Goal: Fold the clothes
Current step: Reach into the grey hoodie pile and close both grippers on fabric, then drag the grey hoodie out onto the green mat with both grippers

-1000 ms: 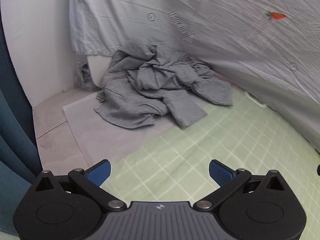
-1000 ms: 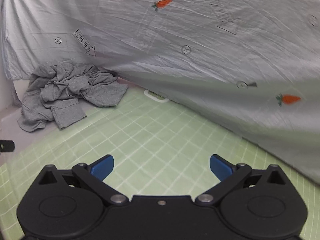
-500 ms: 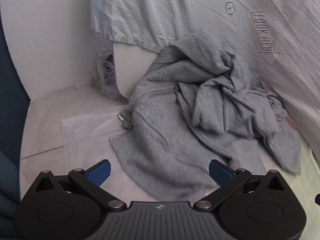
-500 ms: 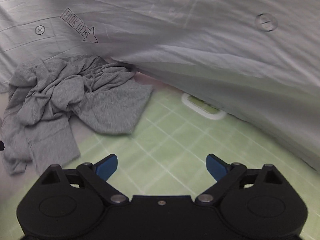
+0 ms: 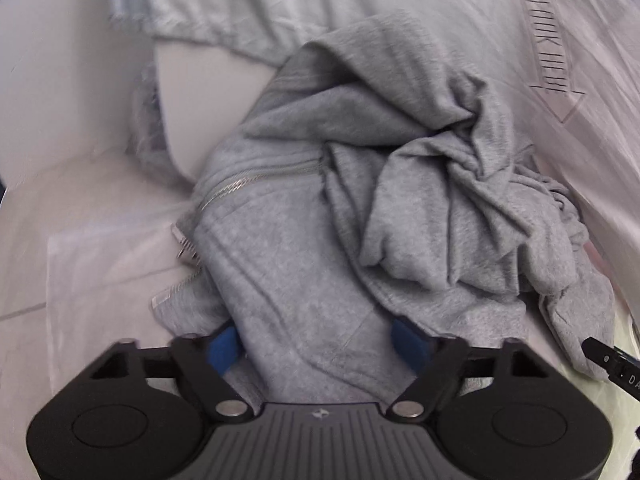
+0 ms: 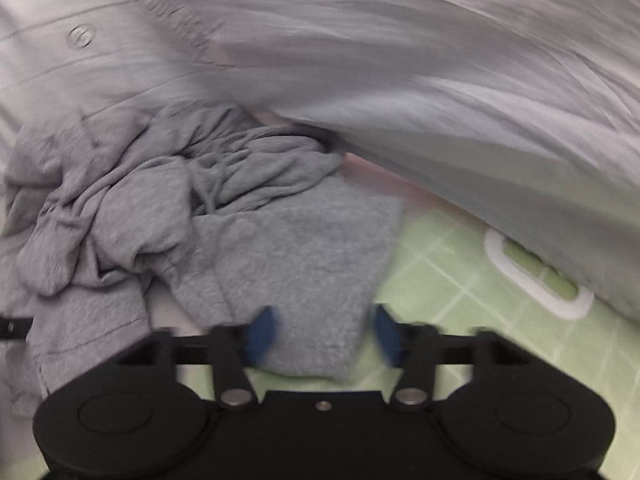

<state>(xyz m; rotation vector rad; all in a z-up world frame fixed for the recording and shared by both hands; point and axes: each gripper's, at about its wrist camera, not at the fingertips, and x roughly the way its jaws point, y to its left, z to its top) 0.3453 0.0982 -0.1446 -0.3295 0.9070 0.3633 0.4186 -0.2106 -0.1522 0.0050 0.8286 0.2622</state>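
Note:
A crumpled grey zip hoodie (image 5: 320, 240) lies in a heap against a draped sheet, its metal zipper (image 5: 248, 176) showing at the left. My left gripper (image 5: 315, 344) is low over the hoodie's near edge. Its jaws are closing, with a fold of grey fabric between the blue pads (image 5: 222, 346). In the right wrist view the same hoodie (image 6: 280, 240) spreads a flat flap toward me. My right gripper (image 6: 324, 332) straddles that flap. Its jaws are closing too, and a small gap still shows beside the right pad (image 6: 386, 334). The right gripper's tip (image 5: 608, 356) pokes in at the left view's right edge.
A pale grey sheet (image 6: 440, 80) with a printed arrow (image 5: 554, 64) hangs behind and to the right. A green checked mat (image 6: 460, 280) with a white slot handle (image 6: 536, 276) lies underneath. A white wall (image 5: 60, 80) and clear plastic sheet (image 5: 100, 256) are at the left.
Both grippers came down and forward onto the hoodie. Their jaws went from wide open to partly closed around grey fabric. The right view is blurred by motion.

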